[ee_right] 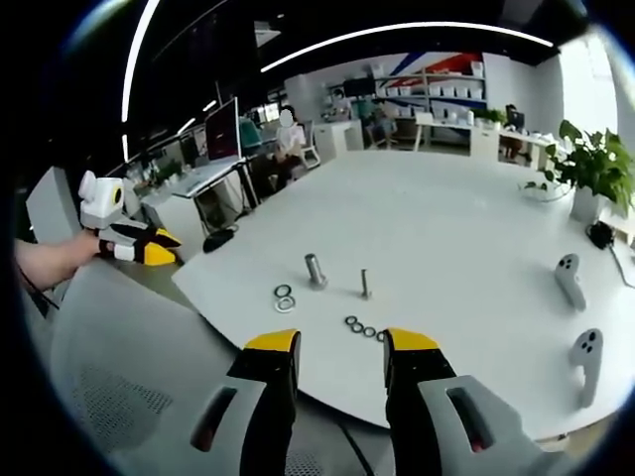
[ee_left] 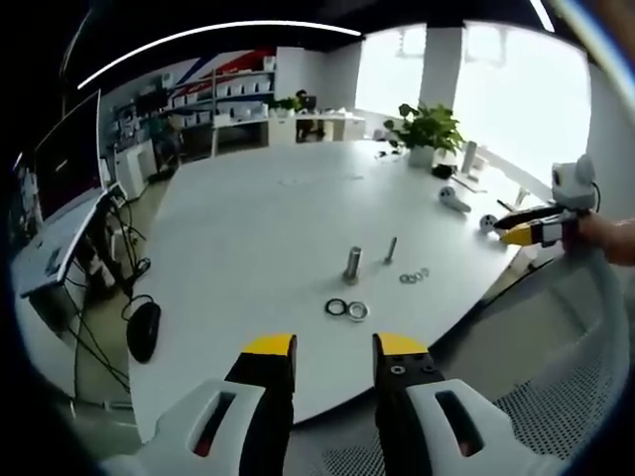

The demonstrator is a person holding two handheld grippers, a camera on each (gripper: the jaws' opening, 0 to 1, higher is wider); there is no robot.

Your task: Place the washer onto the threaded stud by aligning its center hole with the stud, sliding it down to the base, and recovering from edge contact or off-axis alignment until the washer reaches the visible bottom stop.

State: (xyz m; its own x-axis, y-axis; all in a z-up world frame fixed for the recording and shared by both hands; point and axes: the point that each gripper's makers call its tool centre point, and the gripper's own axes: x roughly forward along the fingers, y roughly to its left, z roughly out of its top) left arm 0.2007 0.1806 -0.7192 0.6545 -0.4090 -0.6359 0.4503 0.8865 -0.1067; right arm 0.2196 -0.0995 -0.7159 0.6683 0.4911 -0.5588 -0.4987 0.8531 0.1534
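Mouse (ee_left: 144, 329) beside table (ee_left: 248, 218) edge

Open-plan office. Large white round-edged worktop (ee_left: 258, 228) in centre. Bright windows (ee_left: 516, 89) behind a potted plant (ee_left: 425, 131) at worktop's far edge. White shelving (ee_left: 238, 94) with boxes along back wall, red-blue stripe graphic above. Curved LED strip light (ee_left: 208, 35) on dark ceiling. Dark monitor (ee_left: 67, 154) on a side desk, cables below. Grey mesh chair (ee_left: 556, 407) just beside worktop edge. More desks and monitors (ee_right: 223, 129) with seated people behind.
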